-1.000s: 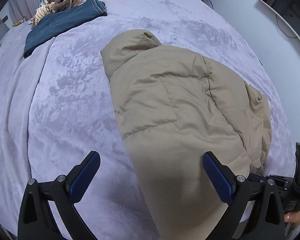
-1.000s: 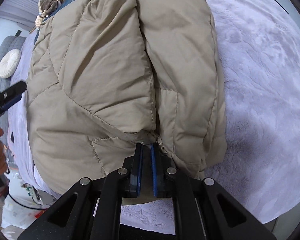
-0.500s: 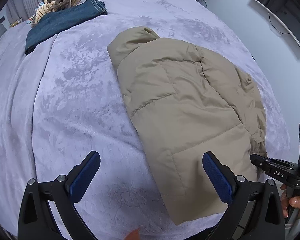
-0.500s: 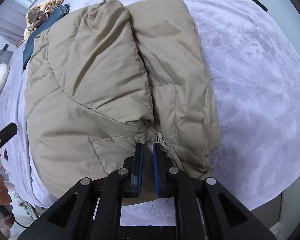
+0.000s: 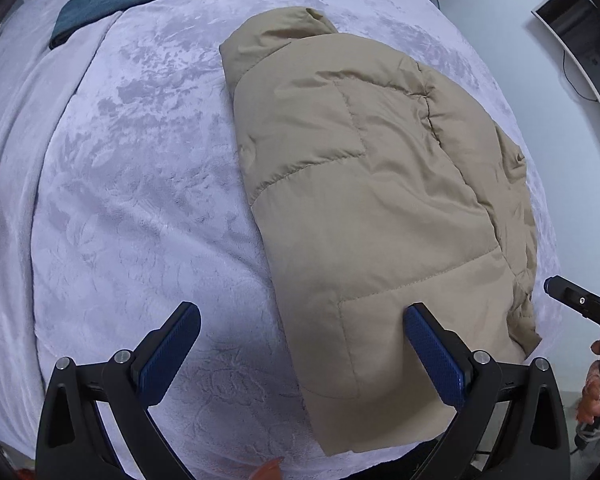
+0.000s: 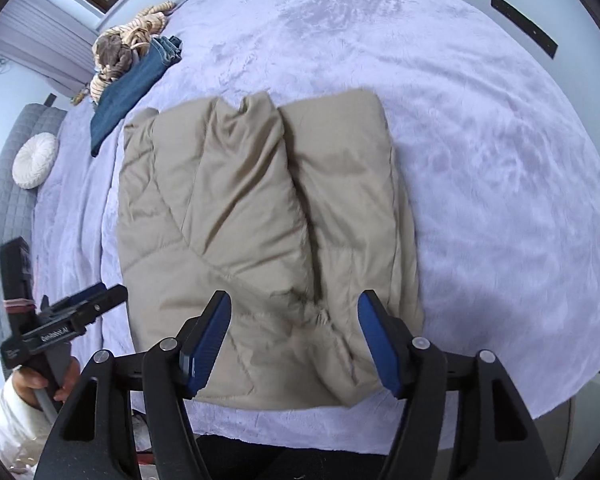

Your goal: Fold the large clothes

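A tan quilted puffer jacket [image 5: 372,200] lies folded lengthwise on the lilac bed cover [image 5: 140,184], with its collar at the far end. It also shows in the right wrist view [image 6: 260,232], with a folded sleeve panel on top. My left gripper [image 5: 304,352] is open and empty, above the jacket's near hem and the bed cover. My right gripper [image 6: 294,338] is open and empty, just above the jacket's near edge. The left gripper also shows in the right wrist view [image 6: 100,300], at the left.
Folded blue jeans [image 6: 136,84] and a striped brown bundle of clothes [image 6: 128,48] lie at the bed's far corner. A round white cushion [image 6: 34,160] rests on a grey sofa at left. A monitor [image 5: 580,48] stands by the wall at right. The bed's near edge is just below both grippers.
My right gripper has opened and let go of the jacket's near edge, then drawn back and up. The jacket has settled flat. My left gripper has shifted back slightly, still open.
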`<move>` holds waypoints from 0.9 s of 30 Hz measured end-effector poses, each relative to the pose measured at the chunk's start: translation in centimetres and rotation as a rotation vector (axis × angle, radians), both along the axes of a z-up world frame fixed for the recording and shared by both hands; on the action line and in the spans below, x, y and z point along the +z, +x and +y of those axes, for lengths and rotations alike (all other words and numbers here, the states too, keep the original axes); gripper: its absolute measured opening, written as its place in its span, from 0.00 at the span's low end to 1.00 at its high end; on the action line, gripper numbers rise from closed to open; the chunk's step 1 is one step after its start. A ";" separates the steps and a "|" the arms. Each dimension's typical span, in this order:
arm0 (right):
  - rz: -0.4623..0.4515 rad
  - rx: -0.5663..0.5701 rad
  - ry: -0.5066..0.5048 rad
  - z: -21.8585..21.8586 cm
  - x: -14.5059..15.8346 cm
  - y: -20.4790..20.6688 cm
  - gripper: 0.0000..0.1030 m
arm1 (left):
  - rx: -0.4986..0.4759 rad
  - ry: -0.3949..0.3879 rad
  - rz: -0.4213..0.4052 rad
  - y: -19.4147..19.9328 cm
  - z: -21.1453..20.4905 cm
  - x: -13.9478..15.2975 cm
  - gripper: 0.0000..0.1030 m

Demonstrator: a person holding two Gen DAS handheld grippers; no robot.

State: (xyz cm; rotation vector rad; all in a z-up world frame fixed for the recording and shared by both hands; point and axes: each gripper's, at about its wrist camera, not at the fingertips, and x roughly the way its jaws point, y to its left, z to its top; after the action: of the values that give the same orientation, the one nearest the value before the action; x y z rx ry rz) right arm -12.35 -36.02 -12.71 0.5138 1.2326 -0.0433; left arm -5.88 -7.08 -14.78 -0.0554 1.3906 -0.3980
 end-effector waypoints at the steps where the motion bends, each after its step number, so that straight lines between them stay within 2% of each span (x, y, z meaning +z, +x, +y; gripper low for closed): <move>1: 0.003 0.005 0.007 -0.4 -0.5 0.0 0.71 | 0.015 -0.013 0.007 0.3 0.1 -0.1 0.99; 3: 0.018 0.014 0.027 -1.6 -1.2 1.1 0.77 | 0.042 -0.040 0.020 1.0 0.1 -0.4 0.99; 9: 0.022 0.026 0.107 -4.5 -2.8 4.3 0.79 | 0.102 -0.117 0.056 2.8 -0.1 -1.3 0.99; 12: 0.015 0.055 0.170 -5.0 -3.2 5.2 0.82 | 0.107 -0.111 0.054 3.2 -0.7 -1.6 0.99; 14: 0.031 0.100 0.143 -4.4 -3.5 6.0 0.82 | 0.104 -0.106 0.050 3.4 -1.1 -1.7 0.99; 18: 0.055 0.202 0.024 -3.3 -4.4 7.1 0.82 | 0.106 -0.119 0.061 3.7 -1.5 -2.1 0.99; 27: 0.112 0.144 0.138 -6.6 -8.5 8.3 0.82 | 0.096 -0.217 0.117 4.9 -1.4 -3.7 0.99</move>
State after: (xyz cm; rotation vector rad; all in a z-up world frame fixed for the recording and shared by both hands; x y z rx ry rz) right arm -4.03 -42.66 -21.25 0.5469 1.3860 0.1375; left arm -0.99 -8.52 -18.52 -0.3261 1.4487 -0.4703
